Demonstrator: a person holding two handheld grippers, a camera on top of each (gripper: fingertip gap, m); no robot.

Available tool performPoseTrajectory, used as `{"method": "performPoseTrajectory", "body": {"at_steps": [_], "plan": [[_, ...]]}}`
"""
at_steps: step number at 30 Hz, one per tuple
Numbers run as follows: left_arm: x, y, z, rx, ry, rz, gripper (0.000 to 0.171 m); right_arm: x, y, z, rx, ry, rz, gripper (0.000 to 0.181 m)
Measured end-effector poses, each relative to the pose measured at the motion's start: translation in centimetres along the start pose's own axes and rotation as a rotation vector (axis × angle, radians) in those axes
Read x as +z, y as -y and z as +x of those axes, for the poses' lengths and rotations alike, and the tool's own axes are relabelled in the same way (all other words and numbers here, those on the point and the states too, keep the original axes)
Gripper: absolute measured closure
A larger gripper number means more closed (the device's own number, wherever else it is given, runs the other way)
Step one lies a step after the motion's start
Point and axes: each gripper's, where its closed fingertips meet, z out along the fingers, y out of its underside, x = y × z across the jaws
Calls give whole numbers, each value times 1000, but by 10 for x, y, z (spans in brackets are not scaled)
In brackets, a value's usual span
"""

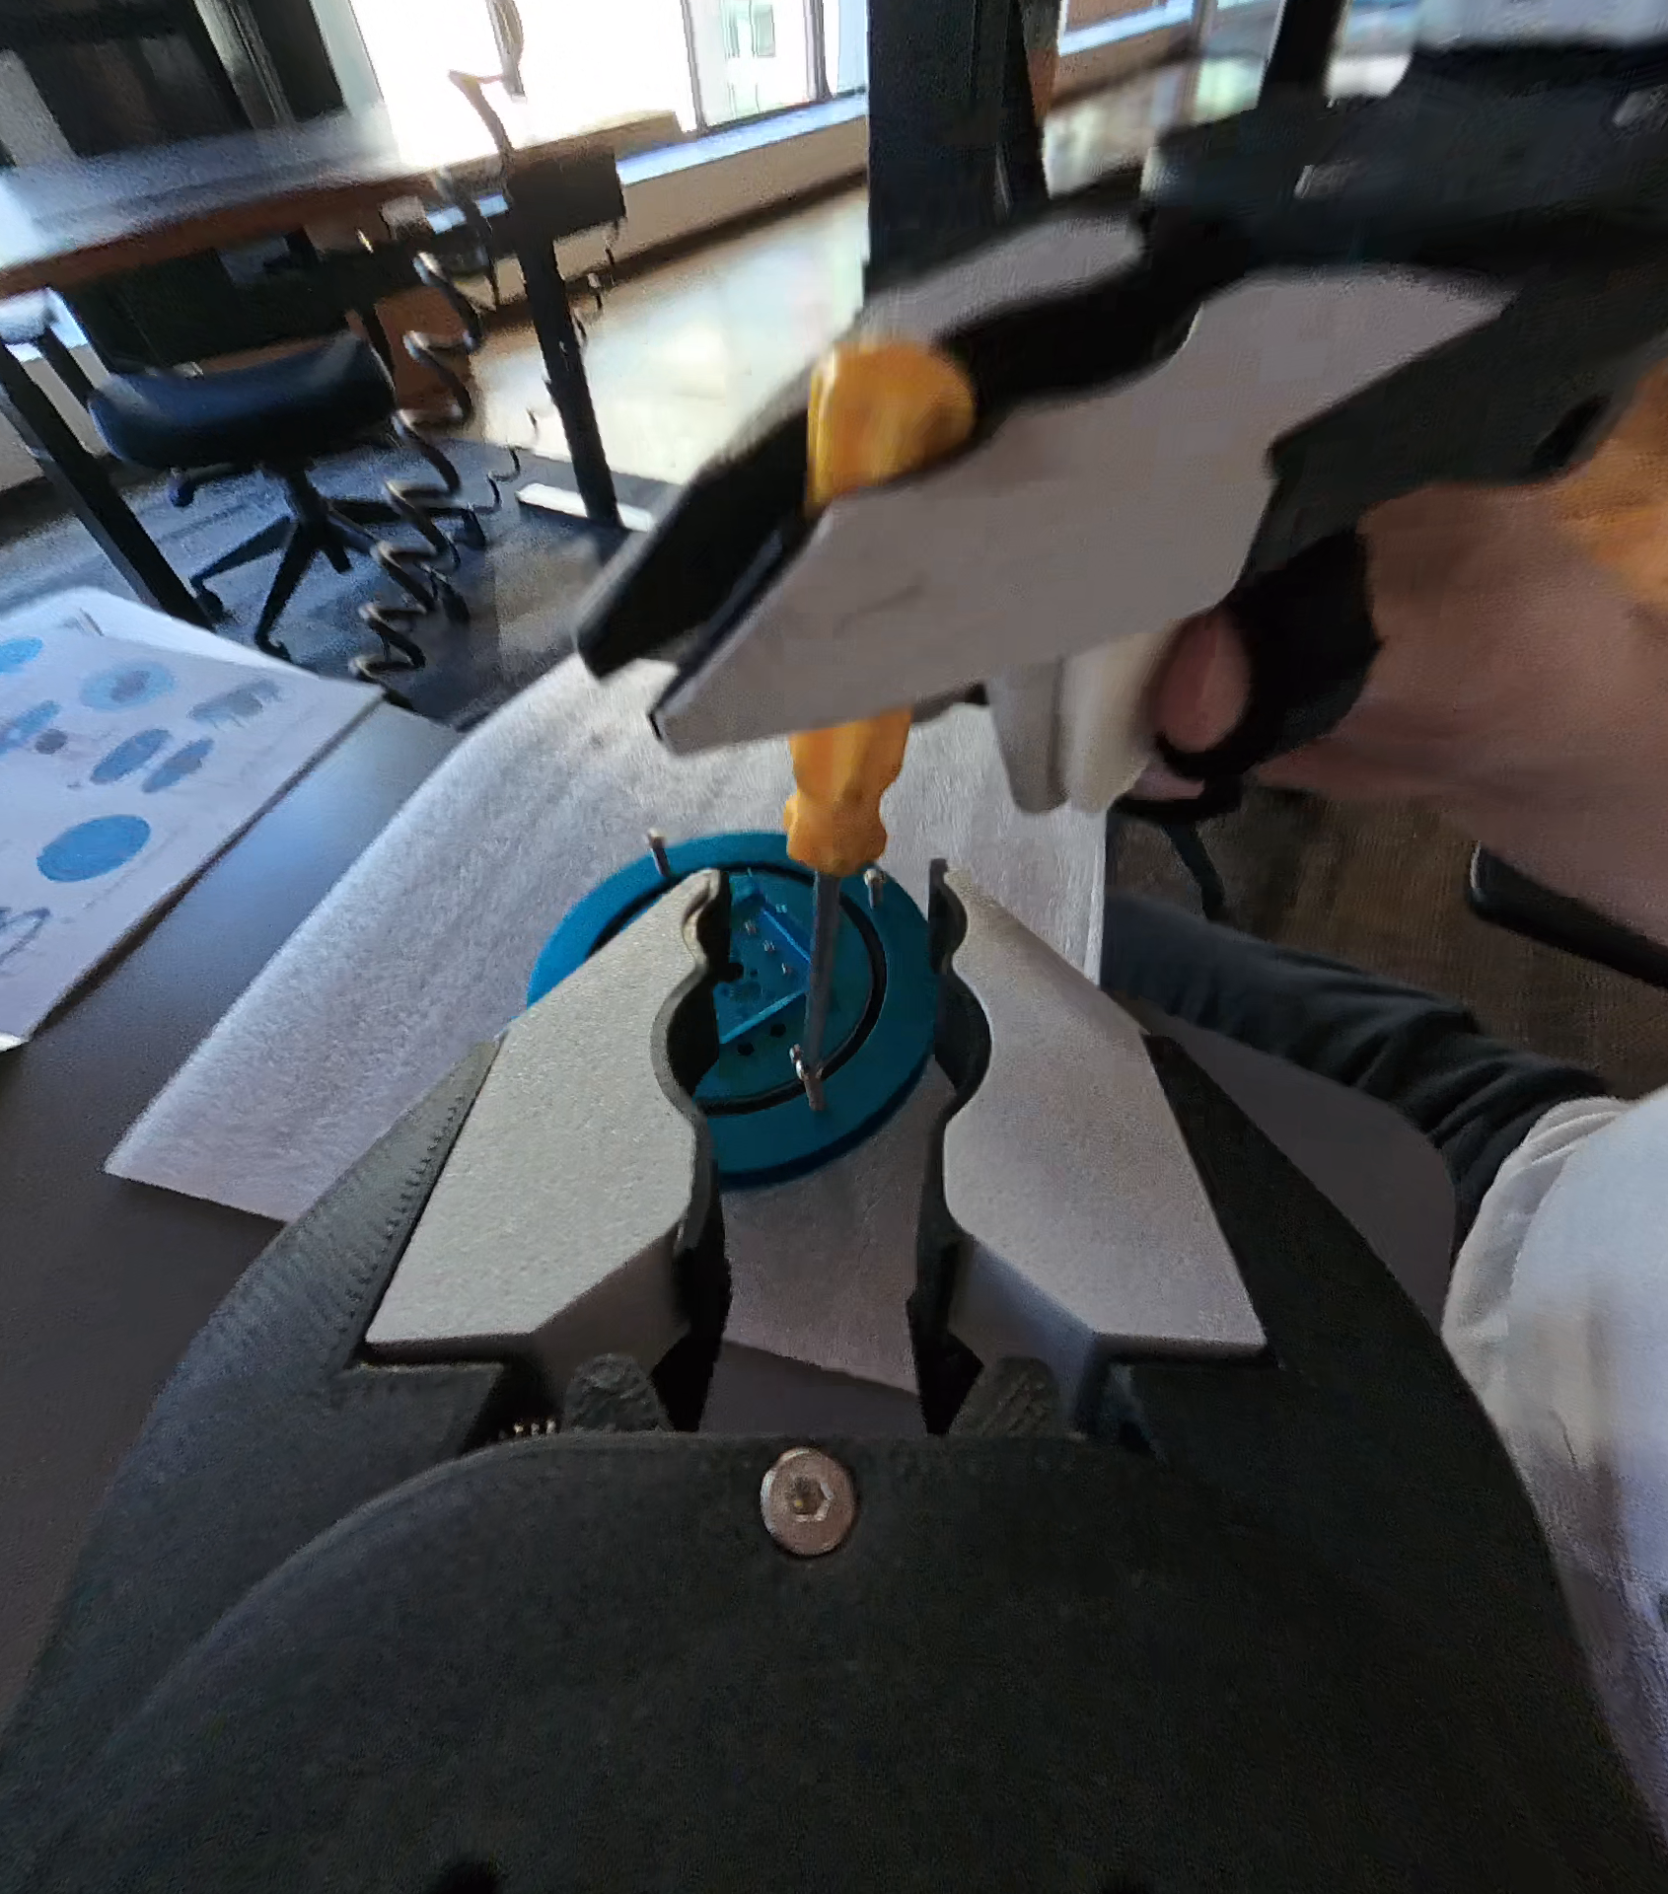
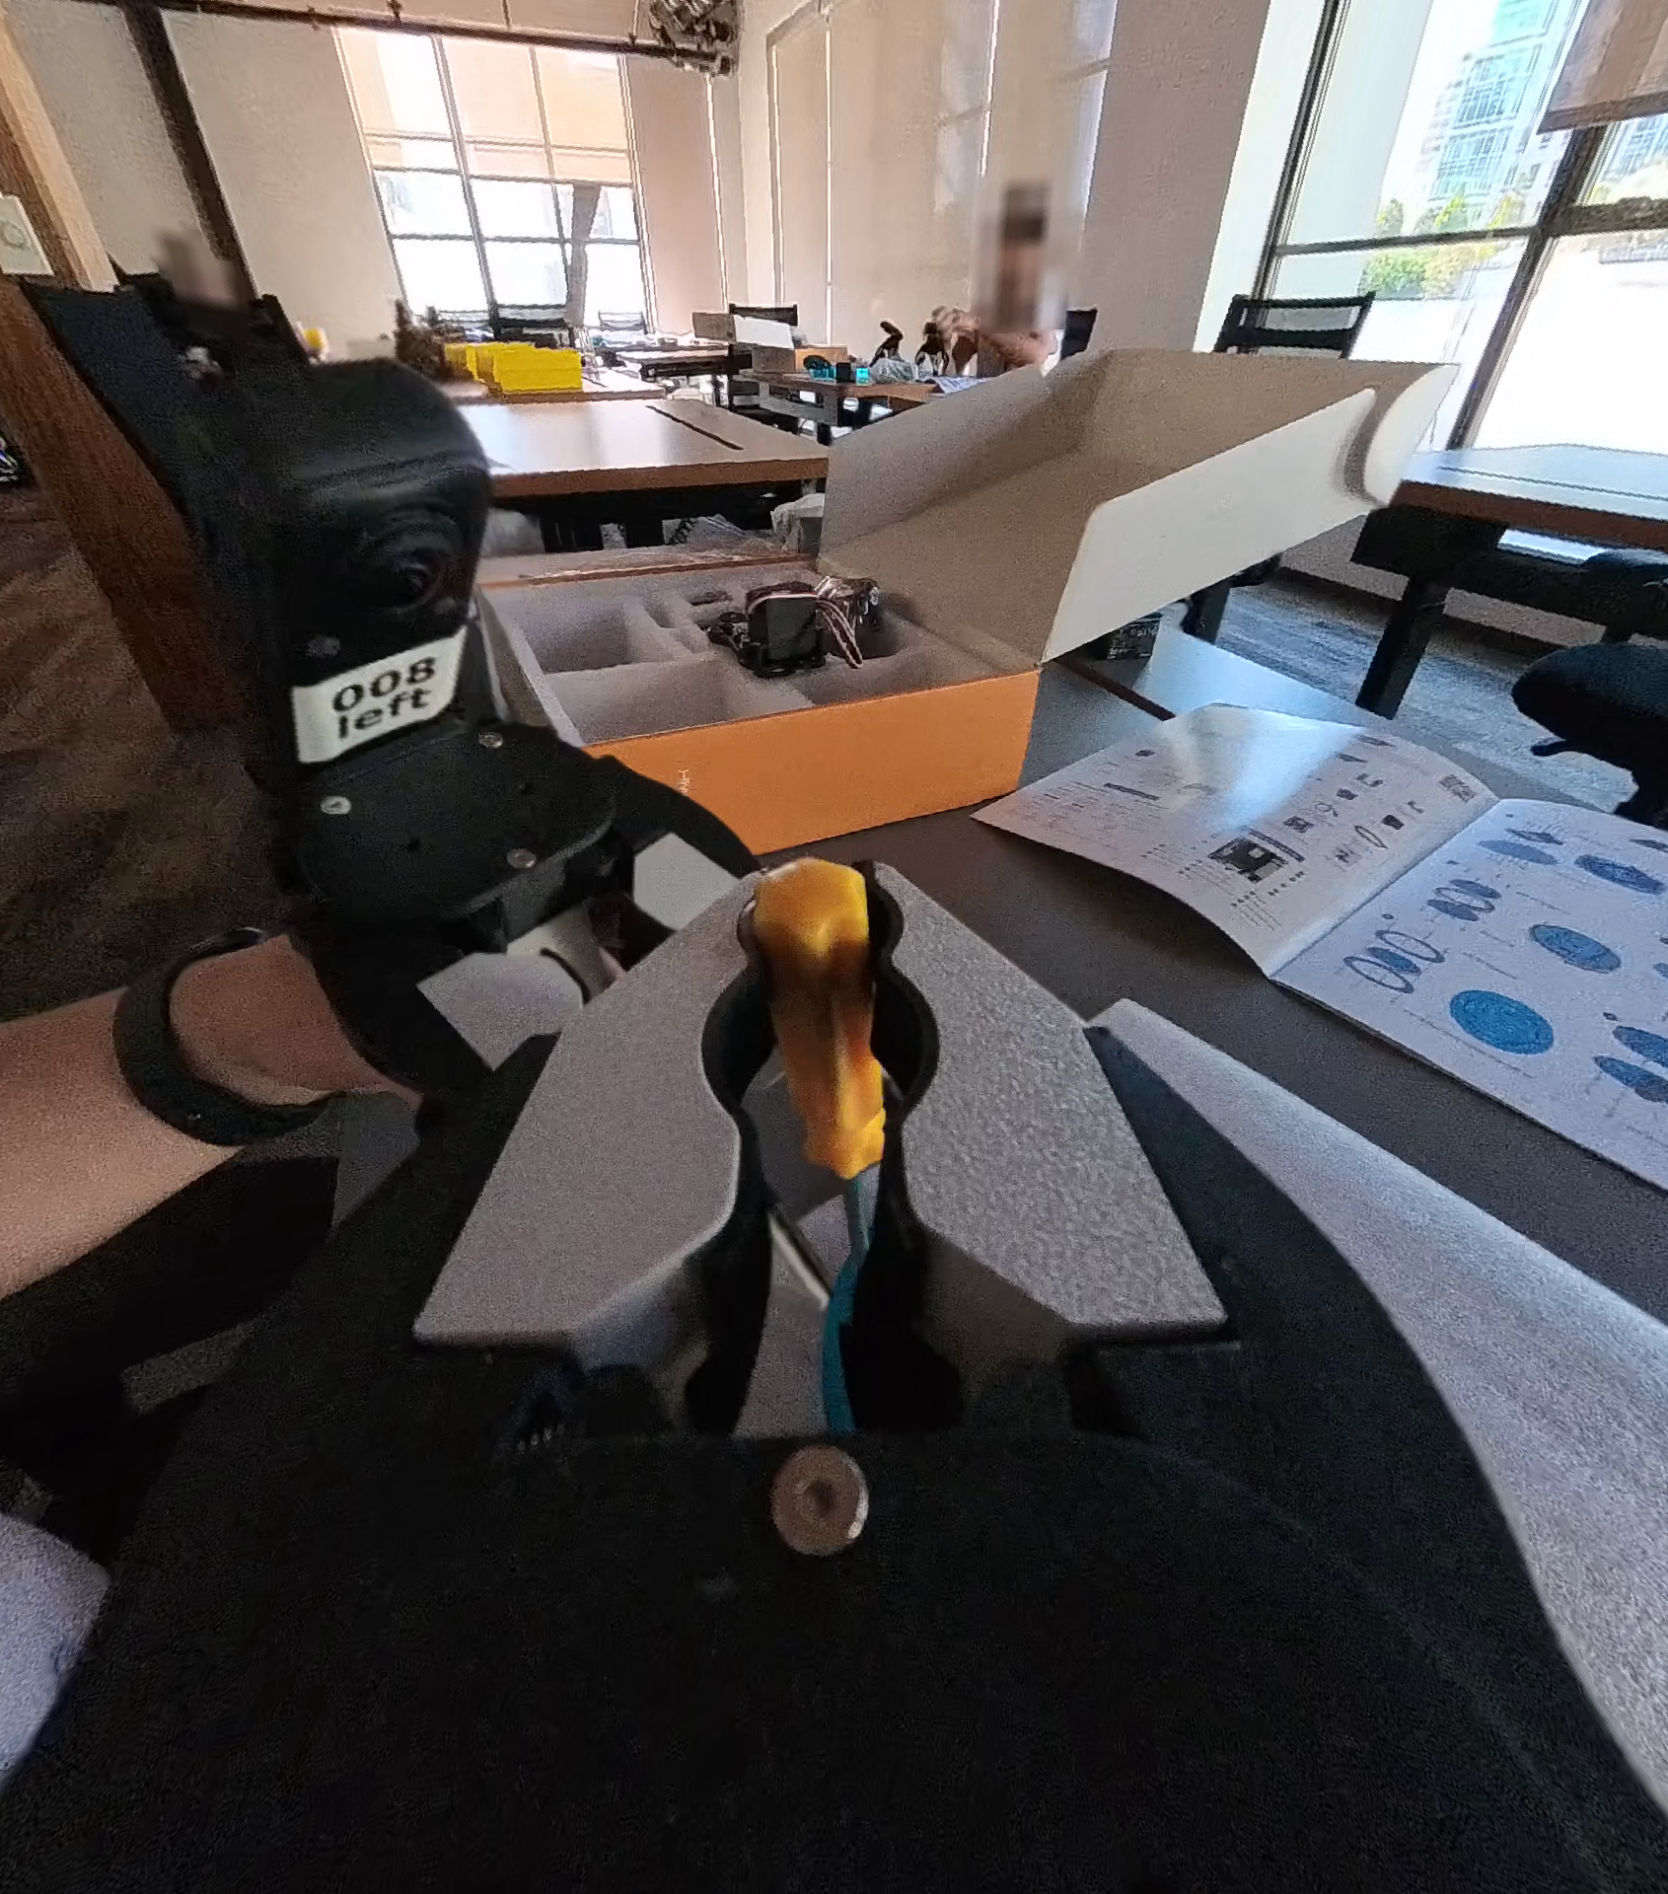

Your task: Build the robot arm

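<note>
A blue round disc (image 1: 850, 1127) lies flat on a white foam sheet (image 1: 399, 974). Three small screws stand up from it. My left gripper (image 1: 824, 887) is low over the disc, jaws apart on either side of its middle, gripping nothing that I can see. My right gripper (image 1: 635, 687) is above it, shut on an orange-handled screwdriver (image 1: 845, 810). The screwdriver points down and its tip sits on the near screw (image 1: 812, 1081). In the right wrist view the right gripper (image 2: 814, 902) clamps the screwdriver handle (image 2: 824, 1035), and a sliver of the blue disc (image 2: 845, 1322) shows between the fingers.
An orange box (image 2: 809, 758) with its lid up stands at the back of the dark table, with a black part (image 2: 788, 625) in its grey insert. An open booklet (image 2: 1424, 922) lies beside the foam sheet. An office chair (image 1: 266, 410) stands beyond the table edge.
</note>
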Motion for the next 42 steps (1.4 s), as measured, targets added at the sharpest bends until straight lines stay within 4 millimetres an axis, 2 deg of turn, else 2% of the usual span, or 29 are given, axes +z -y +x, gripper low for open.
{"method": "performPoseTrajectory", "body": {"at_steps": [4, 8, 12, 14, 16, 19, 21, 25, 29, 31, 32, 35, 40, 42], "plan": [[-3, 26, -1, 47, 47, 81, 150, -1, 0, 4, 57, 11, 8, 169], [1, 28, 2, 85, 43, 85, 157, -3, -1, 7, 75, -31, 5, 169], [-2, 29, 11, 70, -129, 109, 157, -8, 2, 1, 54, 123, -6, 156], [-3, 29, 10, 66, -195, 126, 157, -11, 3, -8, 90, 265, -5, 161], [-4, 29, 9, 52, -245, 138, 157, -11, 3, -7, 128, 298, 8, 161], [-3, 30, 3, 39, -205, 146, 157, -6, 4, 3, 112, 199, 52, 163], [-4, 33, -1, 53, -121, 161, 148, -6, 4, 7, 73, 133, 56, 163], [-4, 33, 1, 115, -37, 131, 155, -8, 3, 9, 44, 38, 35, 164], [-5, 32, 2, 126, -94, 115, 155, -10, 1, 6, -7, 18, -7, 162], [-5, 32, 3, 125, -140, 128, 156, -10, 2, 2, 14, 80, -19, 152], [-5, 33, 4, 117, -170, 135, 156, -12, 3, 1, 32, 101, -20, 164], [-6, 32, 5, 56, -210, 143, 155, -11, 2, 6, 23, 64, -37, 165], [-5, 28, -1, 57, -122, 105, 149, -7, 0, 8, 21, 0, -68, 165], [-3, 27, 0, 78, -109, 91, 156, -7, 0, 11, 2, -54, -85, 165]]}}
